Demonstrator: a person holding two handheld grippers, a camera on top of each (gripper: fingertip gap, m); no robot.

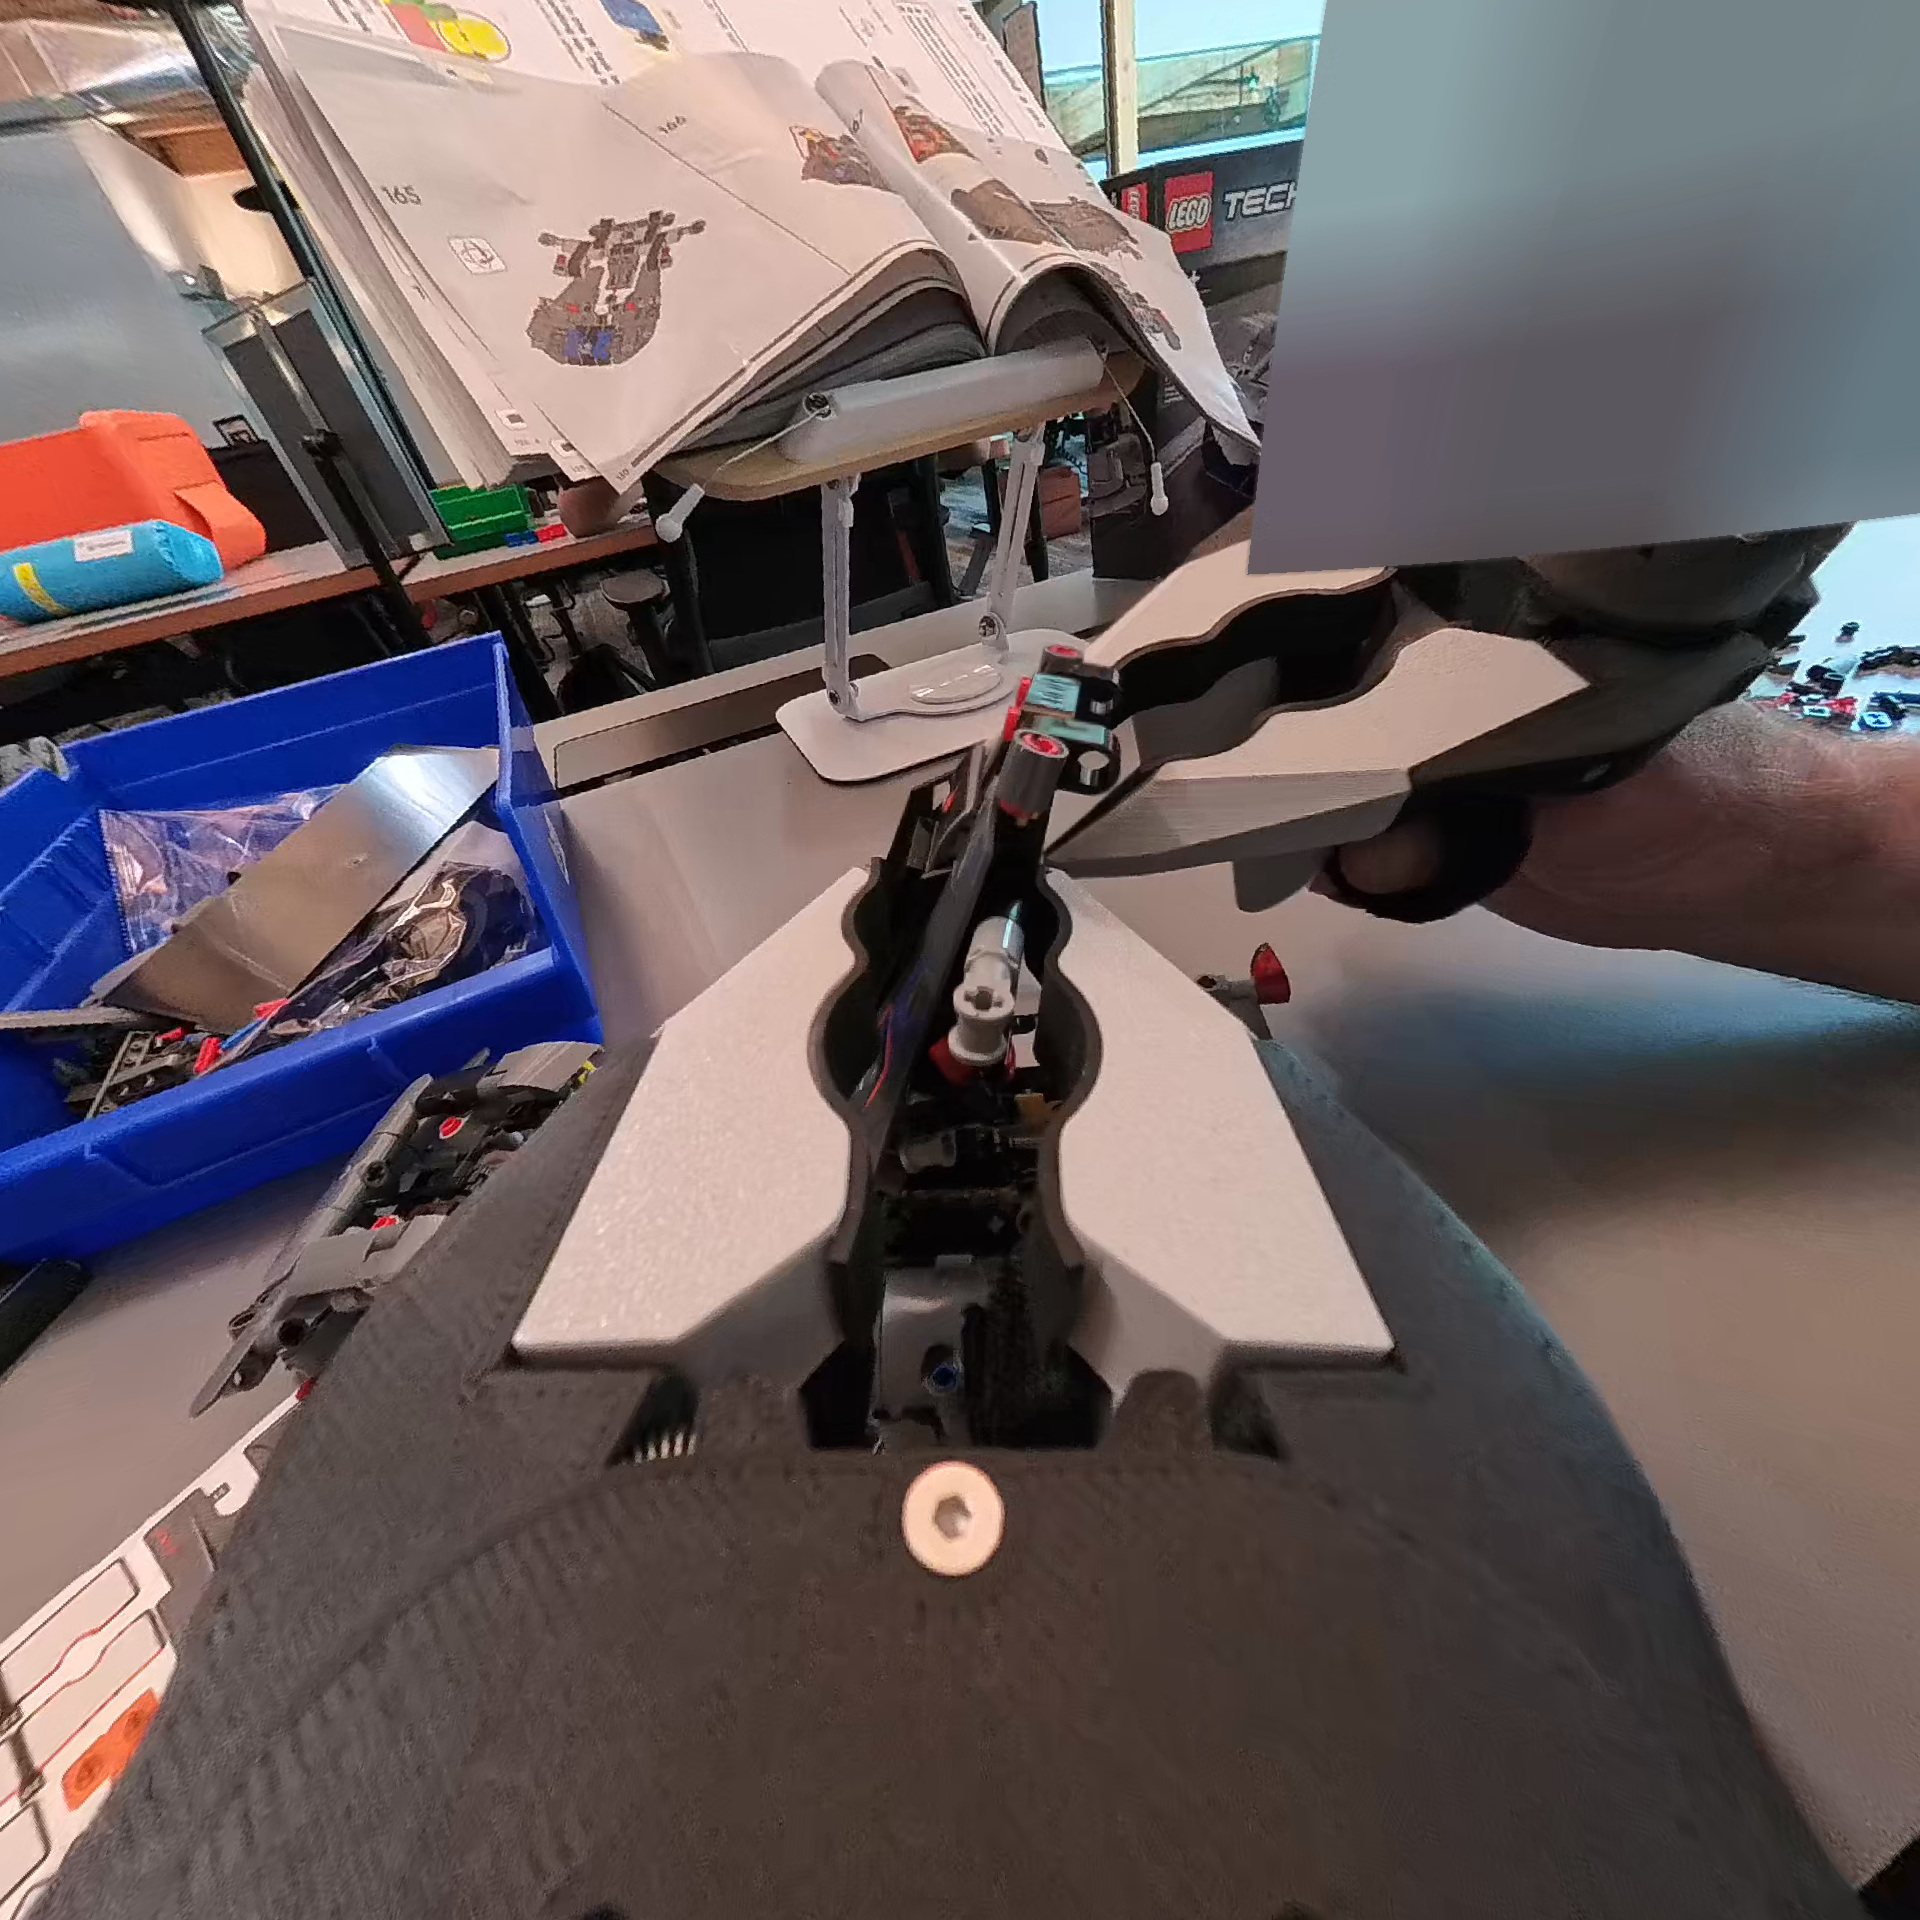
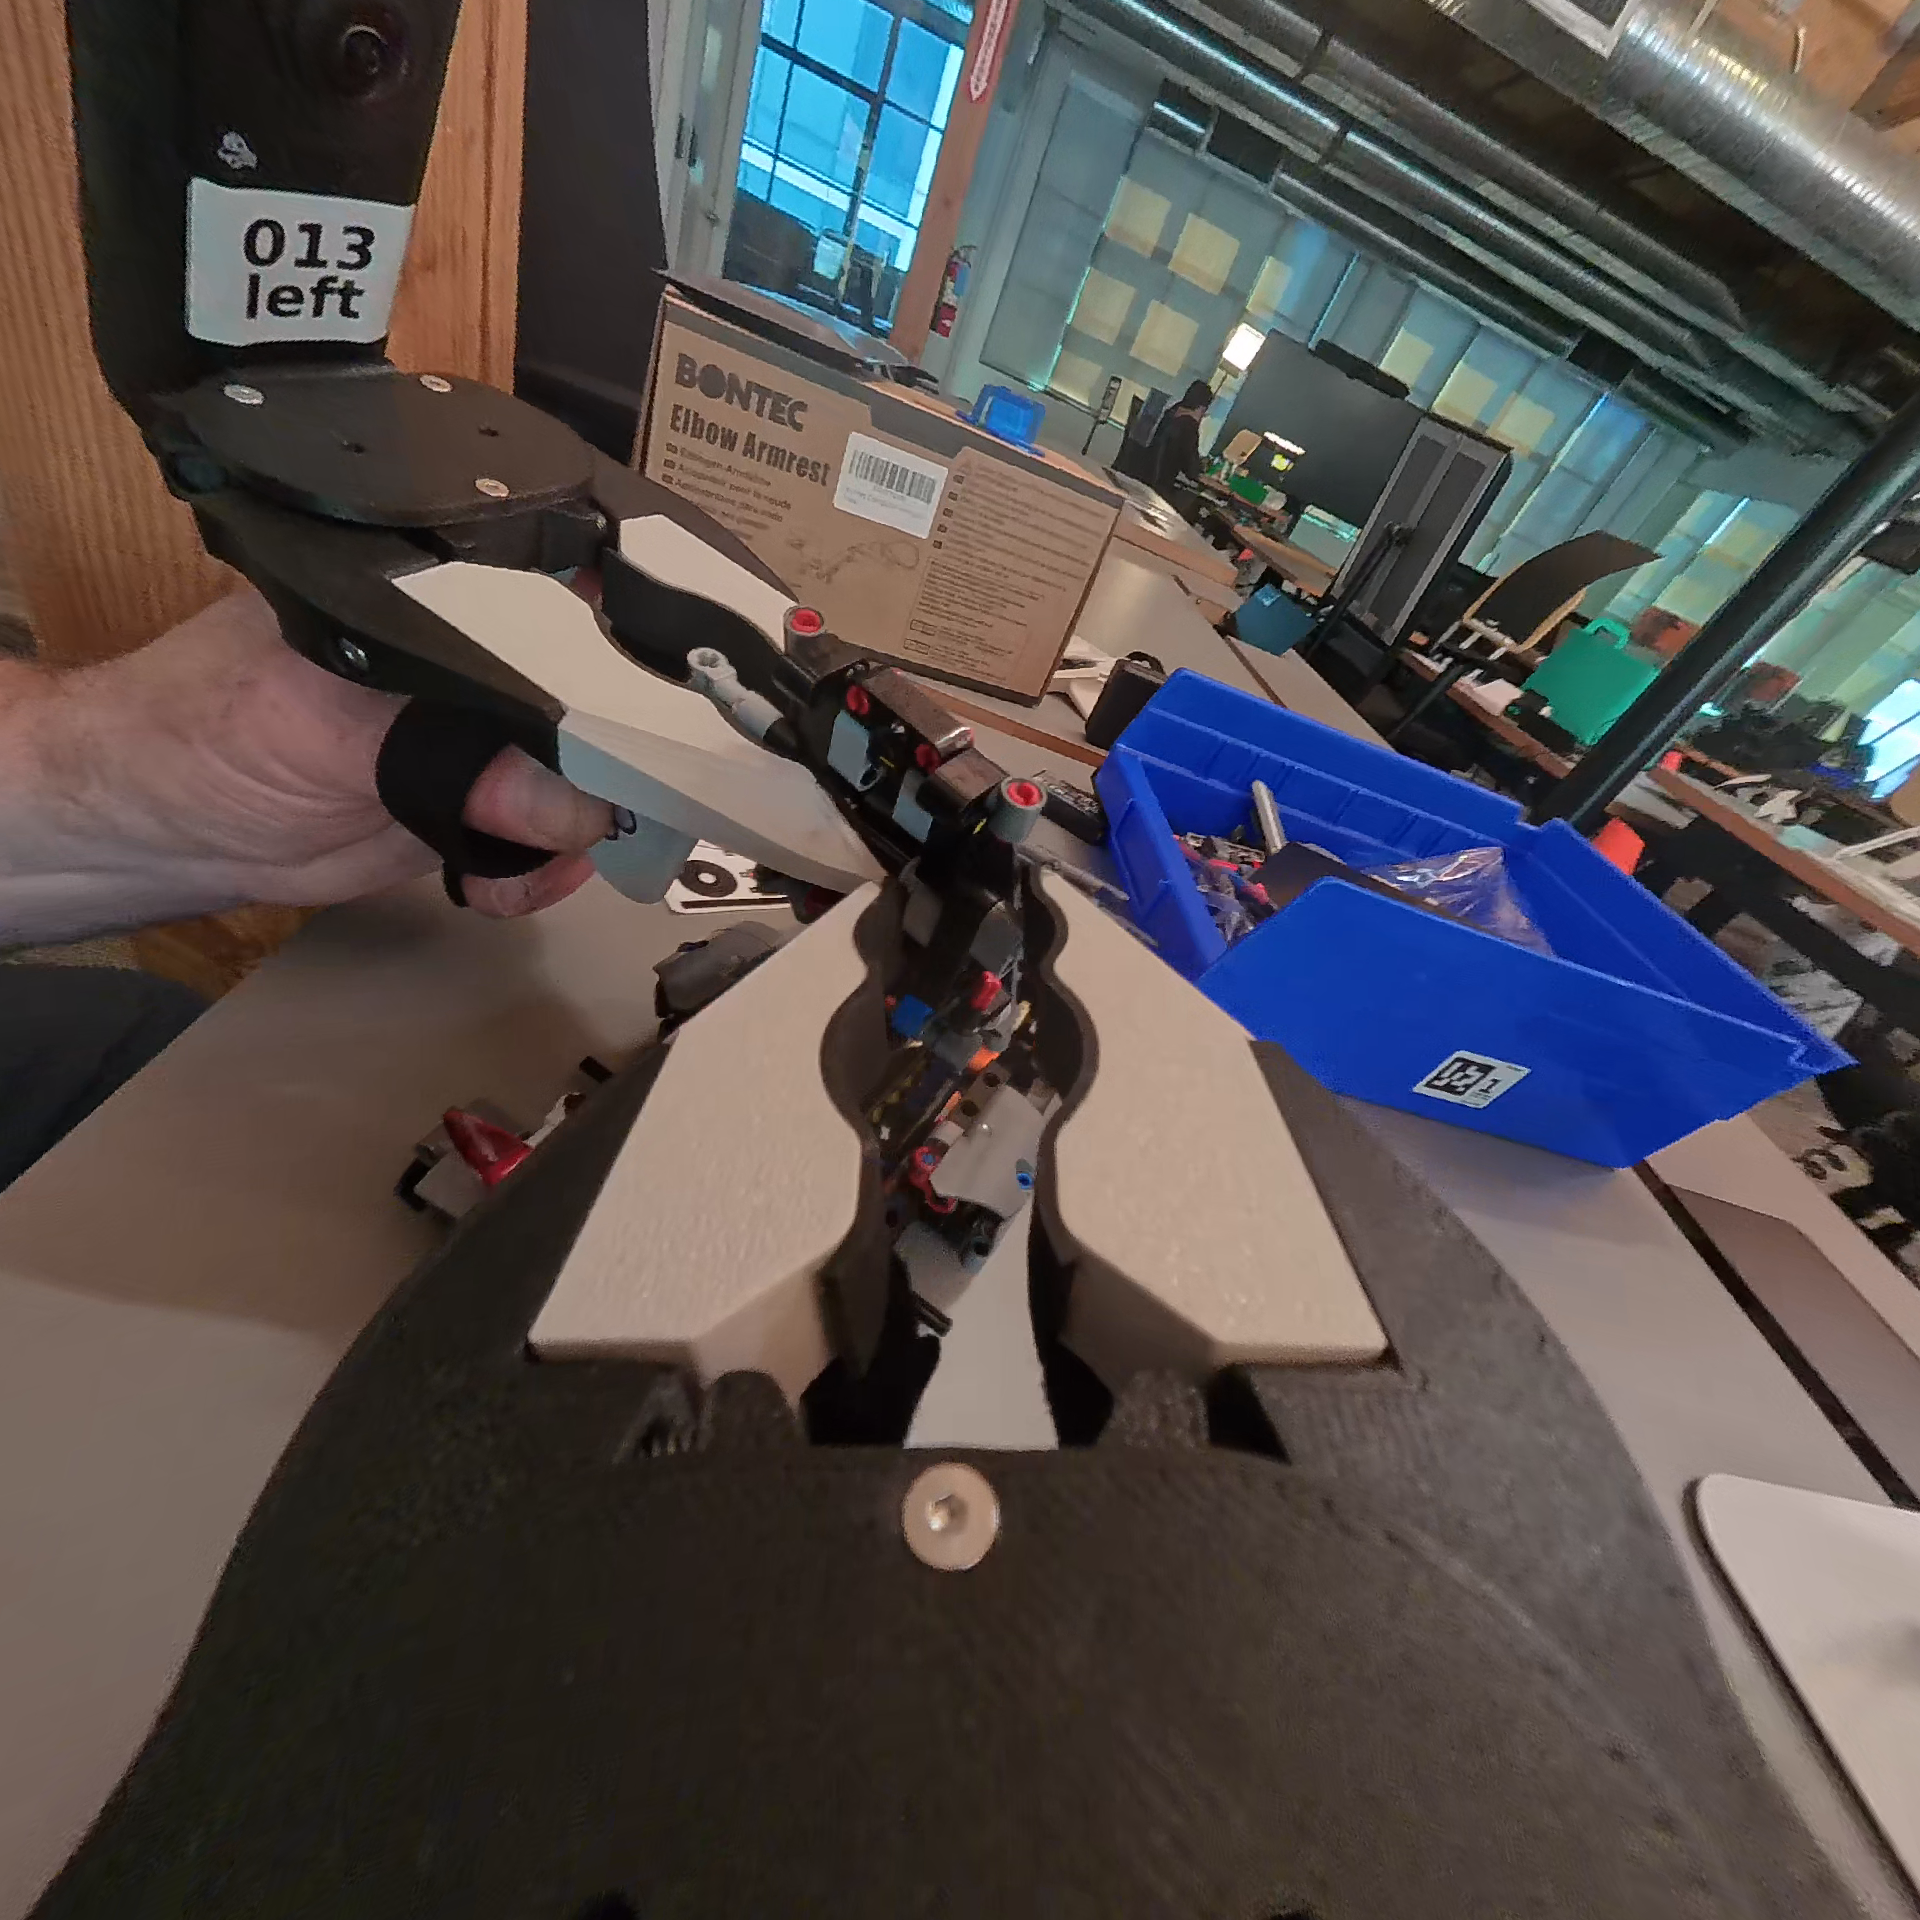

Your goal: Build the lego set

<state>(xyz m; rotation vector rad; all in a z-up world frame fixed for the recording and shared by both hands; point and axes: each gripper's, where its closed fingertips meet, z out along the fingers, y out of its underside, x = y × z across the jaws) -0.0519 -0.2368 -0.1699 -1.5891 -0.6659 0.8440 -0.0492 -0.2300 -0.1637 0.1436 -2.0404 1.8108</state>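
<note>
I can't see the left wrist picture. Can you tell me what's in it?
Two hand-held grippers, the left below and the right from the right, both clamp a black Lego assembly. An open instruction booklet stands behind; a blue parts bin sits left.

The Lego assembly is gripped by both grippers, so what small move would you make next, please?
Probably press the two ends gently together: the left gripper and right gripper both clamp the black Lego assembly above the table, suggesting a joint being seated.

Even, bright indoor light with daylight from the tall blue-tinted windows point(image 2: 831, 145); soft shadows lie on the grey worktop point(image 1: 1558, 1091), wide-angle distortion bends the edges, and the near black gripper bodies blur
</note>
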